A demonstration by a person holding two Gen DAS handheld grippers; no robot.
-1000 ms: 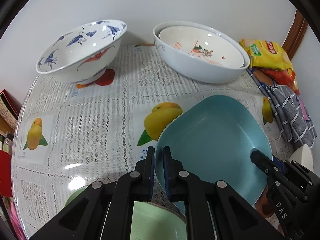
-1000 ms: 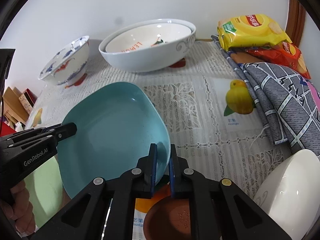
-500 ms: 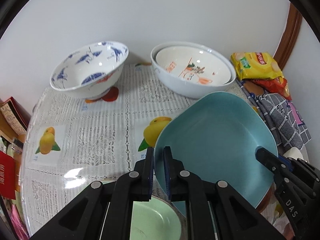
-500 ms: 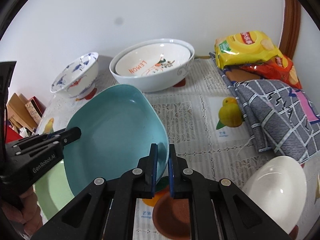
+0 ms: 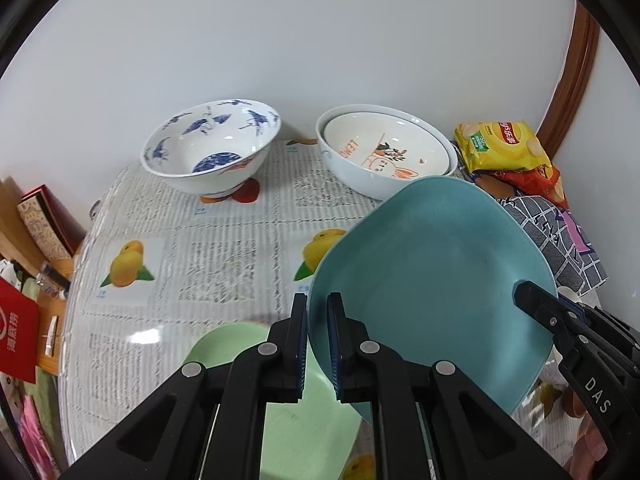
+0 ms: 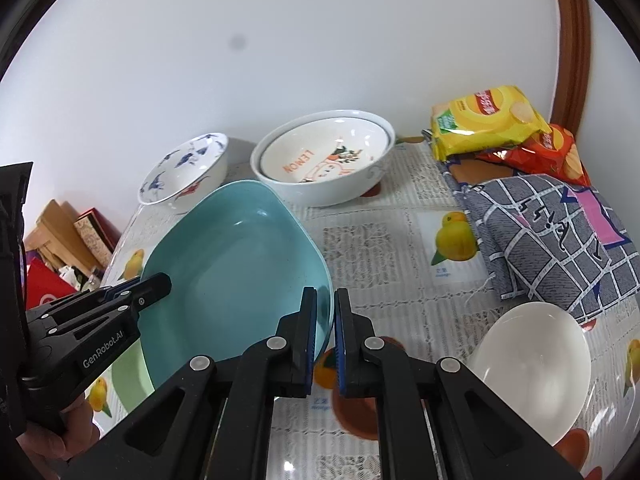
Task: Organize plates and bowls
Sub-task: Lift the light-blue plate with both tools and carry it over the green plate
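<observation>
The blue plate (image 5: 432, 276), held tilted above the table (image 5: 224, 256) and a green plate (image 5: 296, 408), looks stiff, smooth and likely slippery, so the left gripper (image 5: 318, 344) and right gripper (image 6: 326, 344), fingers clenched on opposite rims, seem well placed.

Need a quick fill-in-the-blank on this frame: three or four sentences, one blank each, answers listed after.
1. Both the left gripper and the right gripper are shut on the rim of the ____ plate.
2. The bowl printed LEMON sits nested inside a larger ____ bowl.
3. The yellow chip bag lies on top of a ____ chip bag.
4. The bowl with blue birds stands to the ____ of the nested bowls in both views.

Answers: teal; white; red; left
</observation>
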